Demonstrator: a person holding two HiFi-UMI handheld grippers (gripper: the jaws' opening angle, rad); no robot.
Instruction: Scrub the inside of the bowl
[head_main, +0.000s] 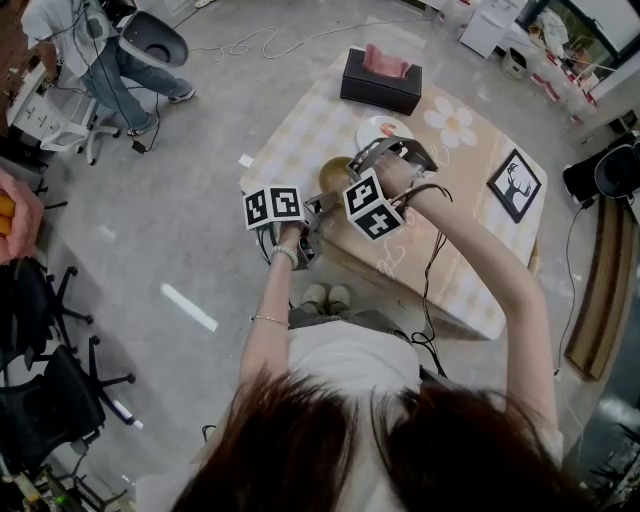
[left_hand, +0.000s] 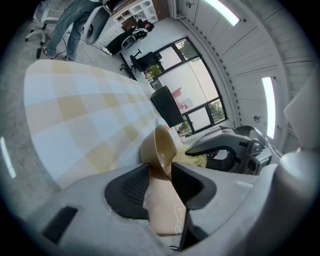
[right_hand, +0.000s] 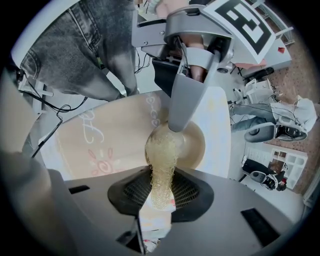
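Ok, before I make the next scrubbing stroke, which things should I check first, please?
1. The left gripper grips the bowl by its rim: ok.
2. The right gripper grips the scrubber: ok.
3. Scrubber's tip is inside the bowl: ok.
4. Scrubber presses on the bowl's wall: cannot tell.
5. The left gripper's finger is clear of the scrubber: not ok, it sits right beside it.
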